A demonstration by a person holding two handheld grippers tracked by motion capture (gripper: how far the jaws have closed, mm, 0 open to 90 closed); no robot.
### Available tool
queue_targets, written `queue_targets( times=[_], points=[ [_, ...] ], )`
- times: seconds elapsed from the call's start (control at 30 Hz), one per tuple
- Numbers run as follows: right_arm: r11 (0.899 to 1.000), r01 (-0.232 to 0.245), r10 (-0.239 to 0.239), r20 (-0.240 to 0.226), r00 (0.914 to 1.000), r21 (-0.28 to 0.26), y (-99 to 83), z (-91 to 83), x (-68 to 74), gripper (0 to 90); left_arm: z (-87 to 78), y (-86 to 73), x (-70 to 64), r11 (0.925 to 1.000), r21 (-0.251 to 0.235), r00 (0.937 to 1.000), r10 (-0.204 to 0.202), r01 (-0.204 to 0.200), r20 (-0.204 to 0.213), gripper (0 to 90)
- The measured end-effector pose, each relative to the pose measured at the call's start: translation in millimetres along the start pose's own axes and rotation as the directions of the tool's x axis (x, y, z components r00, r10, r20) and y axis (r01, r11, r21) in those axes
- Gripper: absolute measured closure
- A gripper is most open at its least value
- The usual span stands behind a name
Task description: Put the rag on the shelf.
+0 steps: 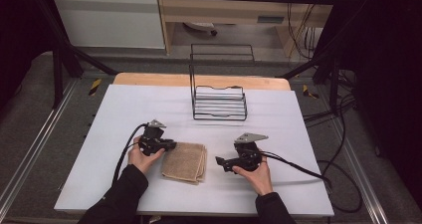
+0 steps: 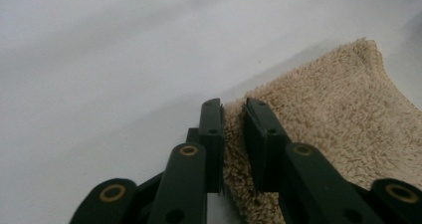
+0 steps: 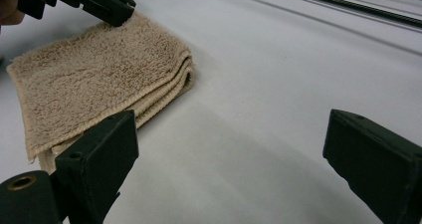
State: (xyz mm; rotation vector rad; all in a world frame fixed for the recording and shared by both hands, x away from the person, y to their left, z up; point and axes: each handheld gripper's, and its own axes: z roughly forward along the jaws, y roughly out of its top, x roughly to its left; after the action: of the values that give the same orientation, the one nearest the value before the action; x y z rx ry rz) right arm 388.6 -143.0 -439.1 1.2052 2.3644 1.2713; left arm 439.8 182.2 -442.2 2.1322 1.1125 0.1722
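Towel (image 1: 185, 162) lay folded on the white table (image 1: 124, 114) between both tools. The left gripper (image 2: 233, 115) pinched its near-left edge, while the right gripper (image 3: 229, 149), jaws spread, pointed at the folded side just beside it.

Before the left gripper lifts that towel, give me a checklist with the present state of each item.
1. Left gripper shut on the towel's edge: ok, pile sits between its jaws.
2. How many layers are caught: cannot tell.
3. Right gripper open and apart from the towel: ok.
4. Towel folded and flat on the table: ok.
5. Wire rack stands apart from the towel, farther back: ok.
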Motion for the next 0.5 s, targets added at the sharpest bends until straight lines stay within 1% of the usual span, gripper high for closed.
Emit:
queue_targets(
  times=[0.07,0.13,0.27,0.37,0.43,0.5],
  points=[
    [1.000,-0.004,0.004,-0.003,1.0000,-0.003,0.3,0.4,0.0,7.5,0.3,-0.1,-0.1,1.0000,0.002,1.0000,-0.006,0.006,0.005,80.2],
    [1.000,-0.014,0.014,-0.003,0.9999,-0.009,1.3,0.9,0.3,7.2,-0.4,-0.1,-0.2,0.9999,0.011,1.0000,-0.001,0.001,0.006,82.2],
    [1.000,-0.014,0.014,0.019,0.9997,-0.010,6.6,4.6,3.6,6.8,-0.2,-0.4,-0.4,0.9999,0.012,1.0000,0.000,0.000,0.010,83.7],
    [1.000,-0.023,0.023,0.020,0.9995,-0.014,11.0,10.3,7.5,7.0,0.4,-0.8,-1.0,0.9998,0.015,0.9999,0.015,-0.015,0.005,83.8],
    [1.000,-0.012,0.012,0.035,0.9993,-0.009,16.9,17.2,12.5,7.5,0.9,-0.9,-1.9,0.9994,0.016,0.9996,0.030,-0.030,-0.002,83.5],
    [1.000,-0.013,0.014,0.033,0.9994,-0.012,18.6,19.4,14.0,7.7,1.4,-1.6,-2.5,0.9993,0.009,0.9993,0.037,-0.037,-0.004,83.4]
  ],
)
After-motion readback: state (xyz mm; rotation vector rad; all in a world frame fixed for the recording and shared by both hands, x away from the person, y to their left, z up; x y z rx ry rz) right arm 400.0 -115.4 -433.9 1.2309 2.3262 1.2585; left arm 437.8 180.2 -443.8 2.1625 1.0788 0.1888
